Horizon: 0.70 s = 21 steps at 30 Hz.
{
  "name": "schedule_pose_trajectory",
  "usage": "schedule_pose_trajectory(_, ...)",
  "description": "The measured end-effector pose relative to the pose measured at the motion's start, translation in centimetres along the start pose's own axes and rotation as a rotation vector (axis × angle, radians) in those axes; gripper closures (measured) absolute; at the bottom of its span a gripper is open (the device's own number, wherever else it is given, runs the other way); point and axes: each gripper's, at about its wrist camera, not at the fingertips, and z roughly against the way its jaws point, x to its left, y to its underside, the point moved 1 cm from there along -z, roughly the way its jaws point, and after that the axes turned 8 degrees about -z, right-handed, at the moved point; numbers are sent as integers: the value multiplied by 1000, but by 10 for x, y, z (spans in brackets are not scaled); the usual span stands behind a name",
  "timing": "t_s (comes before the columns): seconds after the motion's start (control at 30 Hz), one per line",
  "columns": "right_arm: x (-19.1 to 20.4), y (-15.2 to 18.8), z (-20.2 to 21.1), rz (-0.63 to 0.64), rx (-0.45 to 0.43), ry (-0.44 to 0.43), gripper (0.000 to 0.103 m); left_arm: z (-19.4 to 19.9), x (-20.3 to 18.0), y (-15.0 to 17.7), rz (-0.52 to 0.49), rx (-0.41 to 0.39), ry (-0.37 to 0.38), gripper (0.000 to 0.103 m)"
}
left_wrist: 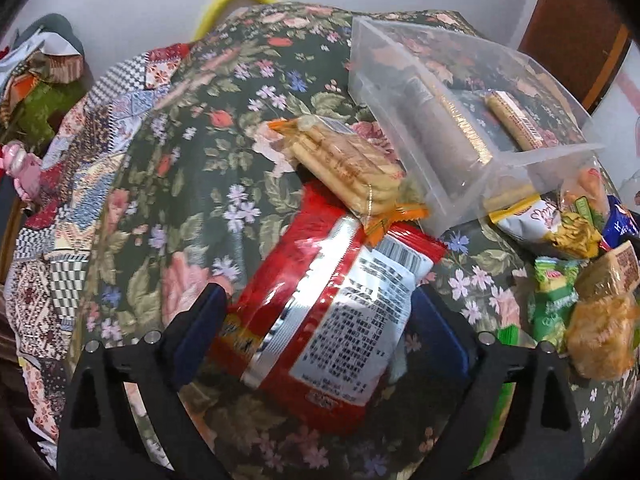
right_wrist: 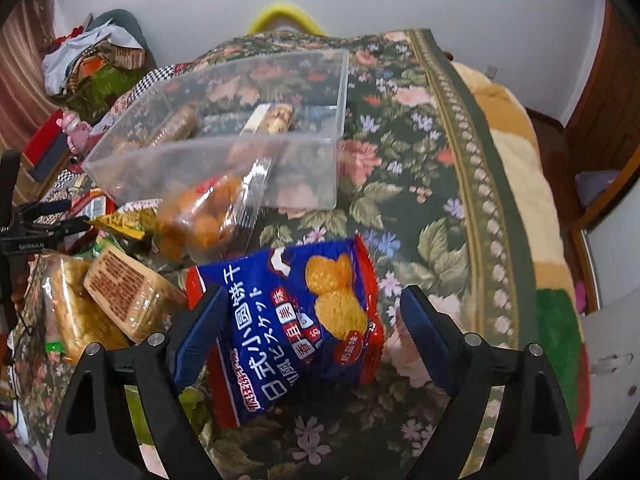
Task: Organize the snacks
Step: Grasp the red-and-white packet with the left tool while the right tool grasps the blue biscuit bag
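On the left, the left gripper (left_wrist: 320, 312) has its fingers spread around a red packet (left_wrist: 320, 312), ready to grip it. The clear bin (right_wrist: 224, 152) sits between, waiting. The right gripper (right_wrist: 310, 324) straddles a blue biscuit bag (right_wrist: 296, 320), fingers apart.

I see a glossy red foil bag (left_wrist: 320, 312) at my six o'clock, its silver back shining. The box (left_wrist: 460, 128) at one o'clock is clear smooth plastic. The flowered tablecloth (left_wrist: 192, 168) looks matt woven cloth. The blue packet (right_wrist: 296, 320) is shiny film.
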Motion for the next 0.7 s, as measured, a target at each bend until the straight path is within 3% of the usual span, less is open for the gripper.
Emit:
schedule_pose_trajectory(0.1, -2, 0, -3, -19, 6, -16, 14, -12, -6, -2, -29, 29, -3, 7)
schedule_pose_trajectory(0.23, -1, 2, -7, -26, 14, -34, 14, -13, -6, -1, -15, -5, -1, 8)
schedule_pose_trajectory(0.37, 0, 4, -13, -31, 31, -61, 16, -6, -5, 7, -1, -31, -3, 21)
schedule_pose_trajectory(0.57, 1, 4, -8, -45, 23, -112, 41, 8, -10, 19, 15, -48, -7, 30)
schedule_pose_trajectory(0.7, -1, 4, 3, -67, -6, -126, 48, 21, -8, 26, 53, -55, -6, 31)
